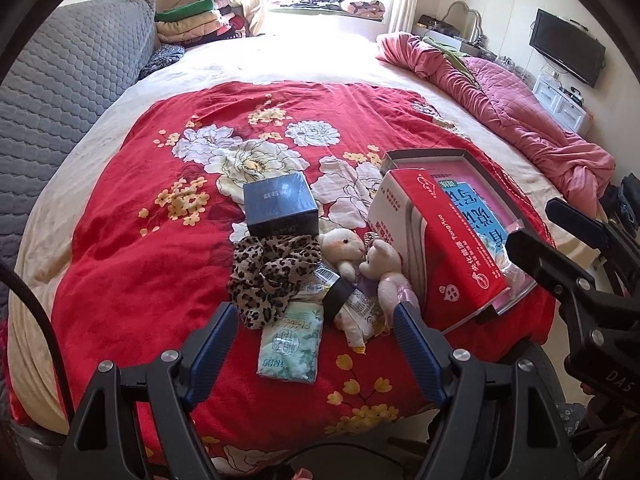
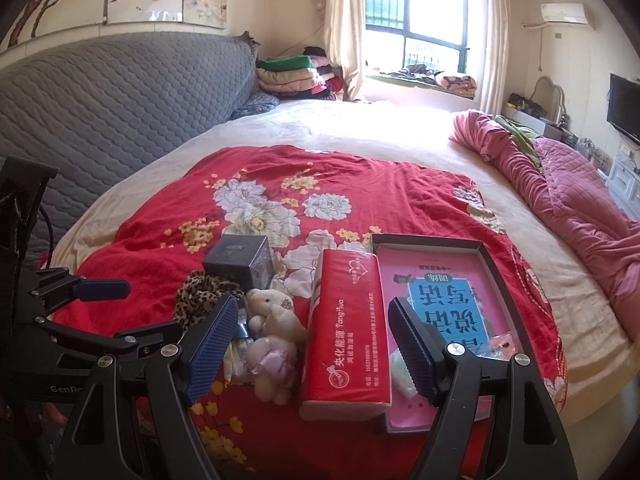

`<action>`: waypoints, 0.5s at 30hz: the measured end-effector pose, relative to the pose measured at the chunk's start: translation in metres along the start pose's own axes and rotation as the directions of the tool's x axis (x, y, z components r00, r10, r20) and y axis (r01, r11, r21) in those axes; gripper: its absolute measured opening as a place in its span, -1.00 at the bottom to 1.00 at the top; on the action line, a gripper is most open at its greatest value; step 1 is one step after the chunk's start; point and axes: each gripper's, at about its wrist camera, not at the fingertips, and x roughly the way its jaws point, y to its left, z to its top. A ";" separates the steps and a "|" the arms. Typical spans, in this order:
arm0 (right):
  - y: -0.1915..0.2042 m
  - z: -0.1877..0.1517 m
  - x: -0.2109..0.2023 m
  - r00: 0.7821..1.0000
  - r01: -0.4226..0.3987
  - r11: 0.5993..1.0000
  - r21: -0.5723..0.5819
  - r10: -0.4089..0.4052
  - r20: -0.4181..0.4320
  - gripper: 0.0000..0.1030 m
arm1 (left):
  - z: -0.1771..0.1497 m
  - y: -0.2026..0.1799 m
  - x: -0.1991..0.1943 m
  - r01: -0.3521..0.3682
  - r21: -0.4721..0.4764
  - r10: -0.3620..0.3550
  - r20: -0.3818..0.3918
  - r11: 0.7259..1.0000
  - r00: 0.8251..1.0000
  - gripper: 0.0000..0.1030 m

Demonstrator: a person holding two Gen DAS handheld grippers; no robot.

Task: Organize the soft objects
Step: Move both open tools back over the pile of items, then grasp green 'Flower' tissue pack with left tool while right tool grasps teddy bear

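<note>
Both claws are wide open and empty. Your left gripper (image 1: pixel 316 340) hovers over the near edge of the pile; your right gripper (image 2: pixel 312 344) sits above the red tissue pack (image 2: pixel 346 332), nothing between the pads of either.

Where the soft stuff is, all on the red floral blanket (image 1: pixel 132 240):
- 2 small plush bears (image 1: pixel 366 258), touching each other, just left of the tissue pack.
- Leopard scrunchie (image 1: pixel 268 272), left of the bears, against the dark blue box (image 1: pixel 280 204).
- Green tissue packet (image 1: pixel 290 344), nearest you, between the left fingers in view.
- Crinkly snack wrappers (image 1: pixel 356 312) under a black cap, between packet and bears.

The tissue pack leans on the rim of the open tray (image 2: pixel 496 272), which holds a pink book.

Handling, my read:
- Bears: light and squashy, will deform. Pinch across the torso, not an ear or limb. They may be tied together, so expect both to lift.
- Scrunchie: limp and floppy. Grab a bunched fold, close fully.
- Green packet: film is slick. Grip across the short width, mid-body.
- Tissue pack: light but bulky, compresses. Take the narrow side.

Blanket is plush and loose; come down shallow or you pinch it too.
</note>
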 end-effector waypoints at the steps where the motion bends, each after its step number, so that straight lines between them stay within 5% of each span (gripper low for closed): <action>1: 0.001 0.000 0.001 1.000 -0.001 1.000 -0.005 0.001 -0.002 0.52 | -0.001 0.003 0.000 -0.002 -0.004 0.002 -0.002 1.000 1.000 0.53; 15: 0.026 -0.013 0.016 0.999 0.007 0.995 -0.103 -0.013 -0.052 0.52 | -0.028 0.036 0.030 -0.025 -0.039 0.021 -0.098 0.999 0.995 0.53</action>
